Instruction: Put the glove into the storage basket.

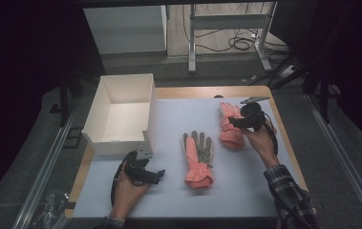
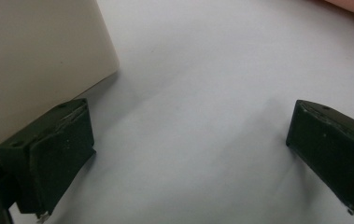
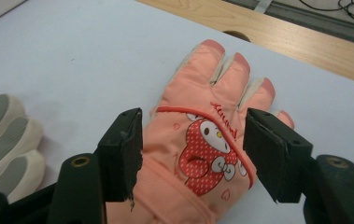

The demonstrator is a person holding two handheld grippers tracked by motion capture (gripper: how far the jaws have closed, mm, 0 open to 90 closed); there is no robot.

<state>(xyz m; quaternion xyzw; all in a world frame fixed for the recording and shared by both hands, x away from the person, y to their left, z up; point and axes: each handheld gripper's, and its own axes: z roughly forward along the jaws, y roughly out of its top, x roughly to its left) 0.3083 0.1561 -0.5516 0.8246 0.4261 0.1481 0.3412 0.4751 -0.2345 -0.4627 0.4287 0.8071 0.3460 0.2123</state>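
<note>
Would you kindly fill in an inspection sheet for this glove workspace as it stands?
Surface: pale mat on a wooden table.
Job's things: right glove lies picture side up; left glove palm up; white box open.
Clutter: nothing seen.
Grippers: right gripper open above the right glove; left gripper open over bare mat beside the box.
Cables: floor cables behind the table.
Surroundings: metal frame legs, dark room.

Left gripper [image 1: 145, 174] open — right gripper [image 1: 239, 121] jaws parted.
</note>
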